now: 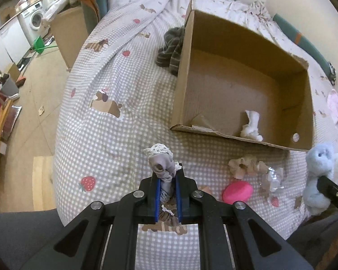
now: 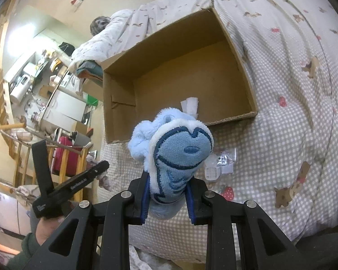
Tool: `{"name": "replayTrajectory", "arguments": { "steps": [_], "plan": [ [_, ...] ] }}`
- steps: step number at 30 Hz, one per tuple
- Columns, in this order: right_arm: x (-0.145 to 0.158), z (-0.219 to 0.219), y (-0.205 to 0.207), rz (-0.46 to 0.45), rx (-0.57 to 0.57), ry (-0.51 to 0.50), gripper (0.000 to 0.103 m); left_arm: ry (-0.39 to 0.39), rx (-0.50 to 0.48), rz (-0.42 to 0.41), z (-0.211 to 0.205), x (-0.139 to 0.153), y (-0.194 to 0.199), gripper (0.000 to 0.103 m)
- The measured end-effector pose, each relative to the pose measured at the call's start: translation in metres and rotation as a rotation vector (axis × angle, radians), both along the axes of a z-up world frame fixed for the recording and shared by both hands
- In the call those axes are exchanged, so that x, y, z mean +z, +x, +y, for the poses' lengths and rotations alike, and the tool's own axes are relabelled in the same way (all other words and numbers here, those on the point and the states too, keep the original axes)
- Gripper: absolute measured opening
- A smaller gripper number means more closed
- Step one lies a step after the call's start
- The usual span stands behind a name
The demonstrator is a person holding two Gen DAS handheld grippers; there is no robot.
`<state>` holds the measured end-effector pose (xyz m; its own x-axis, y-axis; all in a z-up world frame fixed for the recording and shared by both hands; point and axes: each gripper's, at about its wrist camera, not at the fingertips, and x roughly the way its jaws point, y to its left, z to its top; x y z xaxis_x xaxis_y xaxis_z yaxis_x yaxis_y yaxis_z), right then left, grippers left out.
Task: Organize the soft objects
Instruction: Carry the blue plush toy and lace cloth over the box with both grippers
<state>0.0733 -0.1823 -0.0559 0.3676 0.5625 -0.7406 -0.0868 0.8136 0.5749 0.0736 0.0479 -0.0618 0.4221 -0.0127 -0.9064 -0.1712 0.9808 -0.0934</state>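
Gripping a grey sock (image 1: 163, 168) with lace trim, your left gripper (image 1: 166, 189) hangs above the checked bedspread (image 1: 115, 139), jaws clenched on it. Your right gripper (image 2: 167, 193) clamps a blue plush toy (image 2: 178, 150). At 12 o'clock of both sits the cardboard box (image 1: 180, 94), a white sock (image 1: 251, 124) inside.

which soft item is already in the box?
Only the white sock, lying in the cardboard box by its near wall. The grey lace-trimmed sock and the blue plush toy are clamped in grippers; the striped garment lies outside.
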Motion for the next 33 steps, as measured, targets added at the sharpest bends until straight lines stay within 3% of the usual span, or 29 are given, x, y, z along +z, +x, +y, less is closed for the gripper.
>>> {"name": "replayTrajectory", "arguments": {
  "steps": [5, 9, 15, 21, 33],
  "plan": [
    [0.017, -0.004, -0.007, -0.067, 0.003, 0.001, 0.029, -0.034, 0.005, -0.073, -0.004, 0.027, -0.009, 0.010],
    [0.034, -0.011, -0.010, -0.125, -0.010, 0.020, 0.029, 0.000, -0.044, -0.145, -0.019, 0.058, -0.009, 0.010],
    [0.060, -0.021, -0.001, -0.184, -0.024, 0.068, 0.029, 0.003, -0.096, -0.202, -0.033, 0.096, 0.005, 0.010],
    [0.084, -0.019, 0.017, -0.241, -0.010, 0.055, 0.029, 0.010, -0.145, -0.253, -0.047, 0.122, 0.026, 0.010],
    [0.076, -0.008, 0.073, -0.258, 0.011, -0.006, 0.029, 0.014, -0.173, -0.265, -0.053, 0.112, 0.084, 0.010]
  ]
}}
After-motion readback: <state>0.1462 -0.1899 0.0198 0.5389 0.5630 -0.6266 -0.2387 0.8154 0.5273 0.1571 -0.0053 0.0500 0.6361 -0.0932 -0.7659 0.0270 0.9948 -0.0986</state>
